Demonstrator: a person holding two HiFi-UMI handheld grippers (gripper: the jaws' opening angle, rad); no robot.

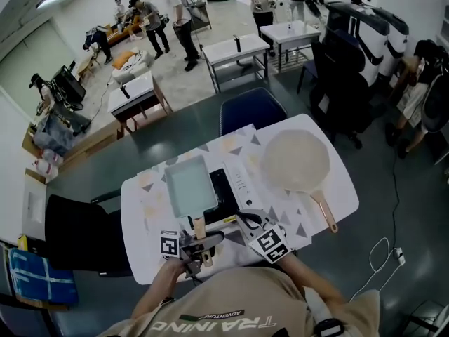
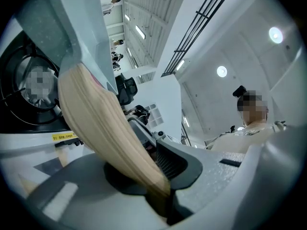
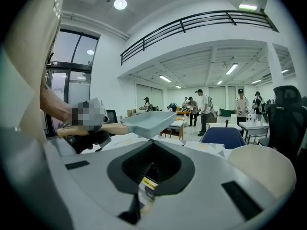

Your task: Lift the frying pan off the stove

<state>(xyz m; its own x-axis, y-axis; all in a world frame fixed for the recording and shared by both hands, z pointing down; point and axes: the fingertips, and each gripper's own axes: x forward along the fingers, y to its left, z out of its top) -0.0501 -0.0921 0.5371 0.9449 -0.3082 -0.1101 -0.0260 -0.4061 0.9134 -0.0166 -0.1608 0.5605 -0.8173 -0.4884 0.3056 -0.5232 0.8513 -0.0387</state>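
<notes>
Closest to me, my left tool (image 1: 199, 243) is clenched on the wooden handle (image 1: 199, 228) of the frying pan (image 1: 189, 184), right at the near edge of the surface (image 1: 338, 188). The pan hangs level in the air, over the 9 o'clock half of the black stove (image 1: 224, 187). At 3 o'clock of that grip my right tool (image 1: 245, 219) grasps nothing, with only a narrow slit between its jaws. There is bare surface at 9 o'clock of the pan, out to the edge. At 2 o'clock a round pan (image 1: 295, 161) fills that side, its handle pointing to 5 o'clock. Beyond the far edge, at 12 o'clock, stands a blue chair (image 1: 251, 109), then open floor.
</notes>
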